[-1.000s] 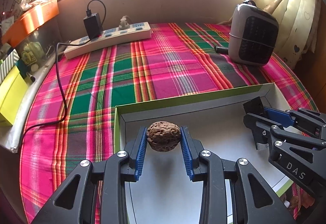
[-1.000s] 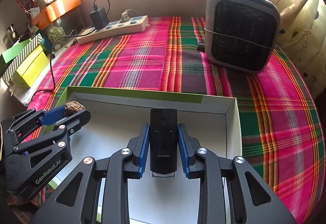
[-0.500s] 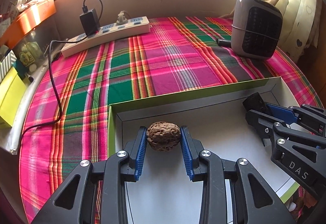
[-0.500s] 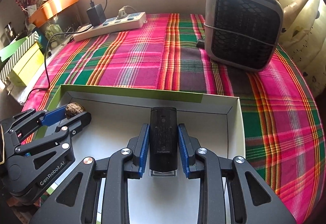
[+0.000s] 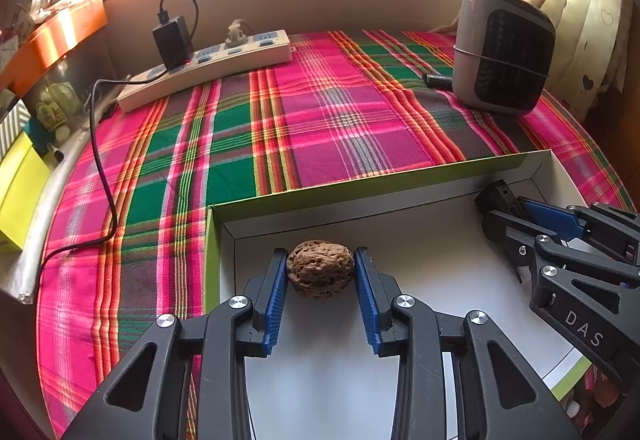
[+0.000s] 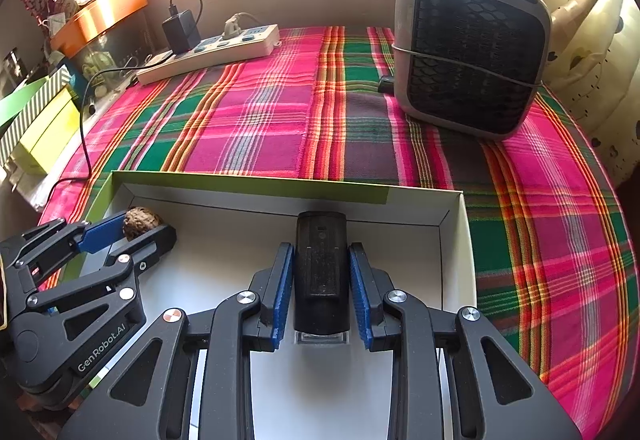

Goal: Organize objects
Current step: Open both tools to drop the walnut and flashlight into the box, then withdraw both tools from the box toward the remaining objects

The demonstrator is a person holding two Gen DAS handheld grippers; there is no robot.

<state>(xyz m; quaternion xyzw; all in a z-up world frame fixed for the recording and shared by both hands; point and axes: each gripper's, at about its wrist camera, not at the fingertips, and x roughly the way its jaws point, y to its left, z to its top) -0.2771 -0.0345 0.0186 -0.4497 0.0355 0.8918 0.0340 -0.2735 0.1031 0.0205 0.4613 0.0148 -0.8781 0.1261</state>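
My left gripper point(image 5: 320, 272) is shut on a brown walnut point(image 5: 321, 268) and holds it over the left part of a shallow white box with green rim point(image 5: 360, 188). My right gripper point(image 6: 320, 272) is shut on a black rectangular device point(image 6: 320, 272), held over the right part of the same box point(image 6: 248, 184). The right gripper shows at the right of the left wrist view point(image 5: 516, 216). The left gripper with the walnut point(image 6: 141, 223) shows at the left of the right wrist view point(image 6: 128, 232).
A pink and green plaid cloth point(image 5: 320, 112) covers the table. A white power strip point(image 5: 208, 68) with a black charger point(image 5: 172, 40) lies at the back left. A grey fan heater point(image 6: 468, 56) stands at the back right. Yellow and orange boxes point(image 5: 16, 184) sit past the left edge.
Both grippers have drawn back slightly with their objects; the box's far wall sits farther ahead of the fingertips. Both grips are unchanged.
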